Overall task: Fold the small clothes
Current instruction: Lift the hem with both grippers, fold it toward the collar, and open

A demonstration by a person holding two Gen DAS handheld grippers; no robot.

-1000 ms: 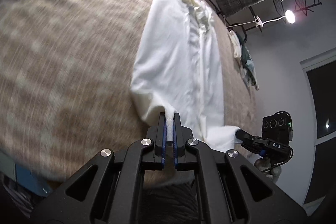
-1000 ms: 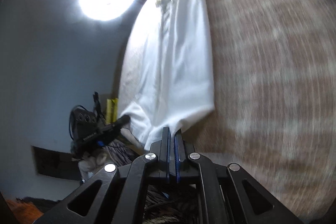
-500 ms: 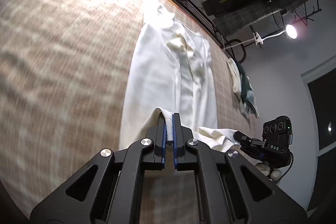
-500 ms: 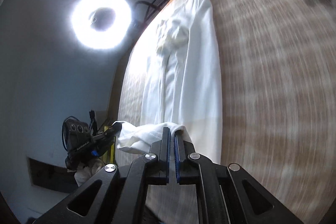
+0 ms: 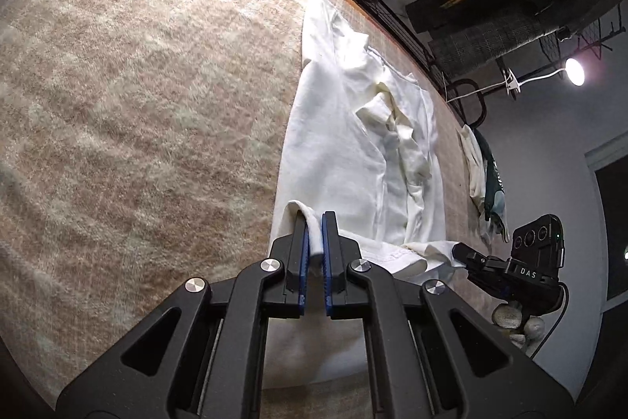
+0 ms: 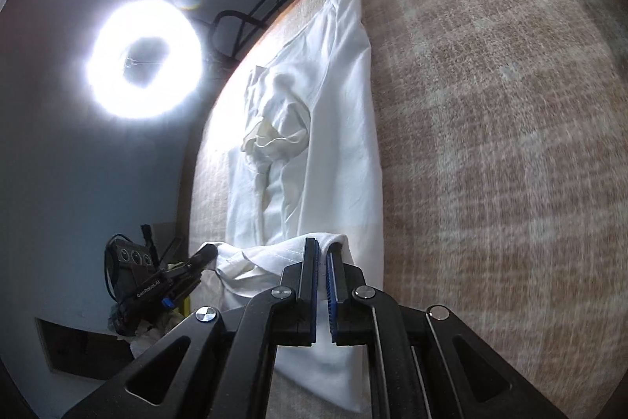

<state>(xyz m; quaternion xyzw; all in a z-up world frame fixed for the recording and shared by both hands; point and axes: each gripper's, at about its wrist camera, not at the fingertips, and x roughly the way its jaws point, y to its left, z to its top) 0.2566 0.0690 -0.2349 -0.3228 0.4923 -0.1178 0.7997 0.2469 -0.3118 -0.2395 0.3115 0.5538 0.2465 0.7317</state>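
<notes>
On plaid blanket lies white garment, sides folded in. My left gripper pinches near hem corner; right gripper jaws opening, hem between them. Lengthwise fold half done, flattening left.

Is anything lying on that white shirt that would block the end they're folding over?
Nothing separate lies on the shirt. Only its own bunched-up cloth sits in the middle, farther up. Both grippers, left and right, have the near hem between their fingers; the right's jaws are opening.
</notes>
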